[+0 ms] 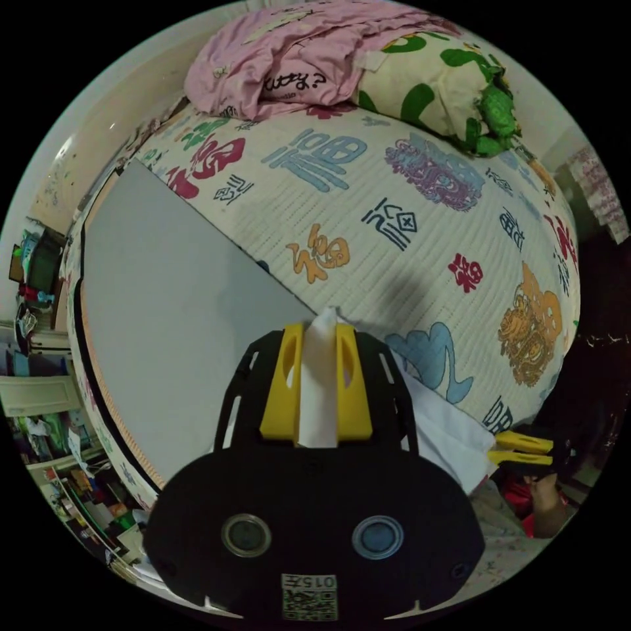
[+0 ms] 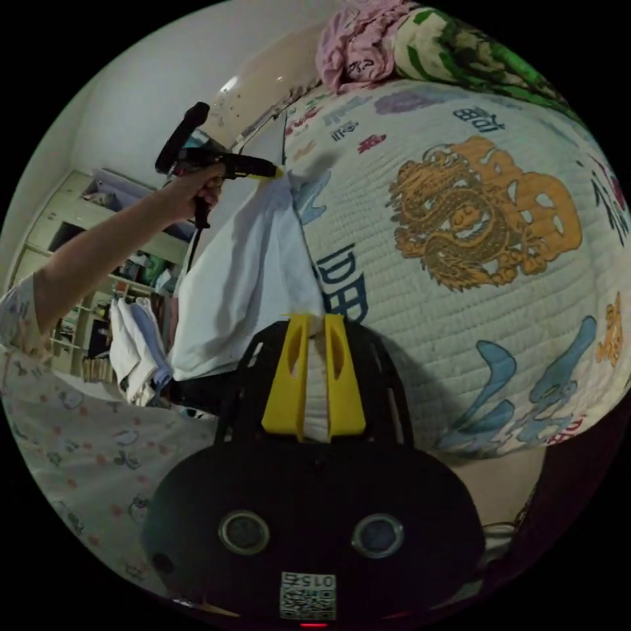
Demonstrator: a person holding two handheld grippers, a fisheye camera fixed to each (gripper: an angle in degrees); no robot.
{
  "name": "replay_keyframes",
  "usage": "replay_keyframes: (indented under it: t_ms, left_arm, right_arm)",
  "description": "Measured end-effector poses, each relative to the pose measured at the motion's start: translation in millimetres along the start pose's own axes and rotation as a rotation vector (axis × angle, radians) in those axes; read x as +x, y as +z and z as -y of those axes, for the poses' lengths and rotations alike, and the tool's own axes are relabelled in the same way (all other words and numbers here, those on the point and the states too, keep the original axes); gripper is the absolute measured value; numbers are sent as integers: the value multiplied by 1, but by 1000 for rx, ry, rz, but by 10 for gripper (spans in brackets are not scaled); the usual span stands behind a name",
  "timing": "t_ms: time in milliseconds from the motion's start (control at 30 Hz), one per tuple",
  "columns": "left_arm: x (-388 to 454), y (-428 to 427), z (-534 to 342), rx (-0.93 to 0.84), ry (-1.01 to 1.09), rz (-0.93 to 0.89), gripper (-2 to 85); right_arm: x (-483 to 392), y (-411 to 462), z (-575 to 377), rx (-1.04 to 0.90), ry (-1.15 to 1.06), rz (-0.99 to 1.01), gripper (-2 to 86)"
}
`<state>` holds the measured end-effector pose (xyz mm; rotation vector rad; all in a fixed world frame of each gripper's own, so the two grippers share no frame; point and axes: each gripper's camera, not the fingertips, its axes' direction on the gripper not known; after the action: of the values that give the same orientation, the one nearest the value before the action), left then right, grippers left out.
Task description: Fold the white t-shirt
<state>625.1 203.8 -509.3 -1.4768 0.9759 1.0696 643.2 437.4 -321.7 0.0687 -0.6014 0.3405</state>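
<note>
White cotton of the t-shirt [image 2: 243,282] is stretched in the air between the 2 grippers, clamped in the left gripper [image 1: 319,342] and the right gripper [image 2: 314,332], with the printed quilt [image 1: 420,263] just beyond both.

A quilted bed [image 1: 407,263] carries a grey board [image 1: 164,315] and pink clothes [image 1: 282,59].

Quilt [image 1: 394,217] printed with coloured characters and a gold dragon [image 2: 480,210] covers the bed. Grey board [image 1: 164,315] lies on it. Pink garment [image 1: 289,59] and green-patterned pillow [image 1: 440,85] rest at the far end.
</note>
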Motion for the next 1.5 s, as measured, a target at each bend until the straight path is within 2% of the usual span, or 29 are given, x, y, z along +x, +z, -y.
replay_keyframes:
  t_ms: [100,233,400,500,633,700,767,933,1000,1100,1200,1267,1333,1400,1500]
  left_arm:
    - [15,18,-1,13,44,7,28]
    - [23,29,-3,48,60,-2,15]
    - [6,15,-19,225,-39,-222,10]
    - [-9,-6,-51,370,-72,-318,9]
    - [-53,-18,-125,510,-75,-399,9]
    - [-97,-10,-192,564,-101,-416,9]
    - [-134,10,-245,568,-138,-403,9]
    - [-211,114,-360,413,-309,-300,10]
    - [-232,173,-397,304,-398,-225,10]
    - [-249,227,-431,254,-490,-189,12]
    - [-266,259,-461,200,-640,-88,15]
    - [-273,266,-481,228,-687,-63,22]
    - [-277,272,-498,268,-697,-105,39]
    - [-281,284,-514,314,-701,-227,53]
    - [-271,302,-520,370,-635,-281,57]
  right_arm:
    - [25,-2,-9,-10,29,46,9]
    - [57,-34,-32,85,56,28,0]
    - [85,-93,-63,261,80,-1,-3]
    - [78,-139,-84,350,-63,69,-3]
    - [34,-164,-109,347,-400,306,-3]
    - [12,-143,-112,279,-520,393,-3]
    - [-8,-83,-108,110,-631,496,-3]
    - [-28,72,-107,-272,-730,631,-3]
    - [-33,120,-112,-397,-769,580,-3]
    - [-36,177,-124,-543,-892,465,-1]
    - [-26,223,-135,-654,-966,375,0]
    - [-10,254,-141,-714,-989,308,4]
    - [3,270,-142,-749,-1001,301,8]
    - [13,279,-141,-773,-1042,343,14]
    - [24,295,-133,-794,-1123,342,28]
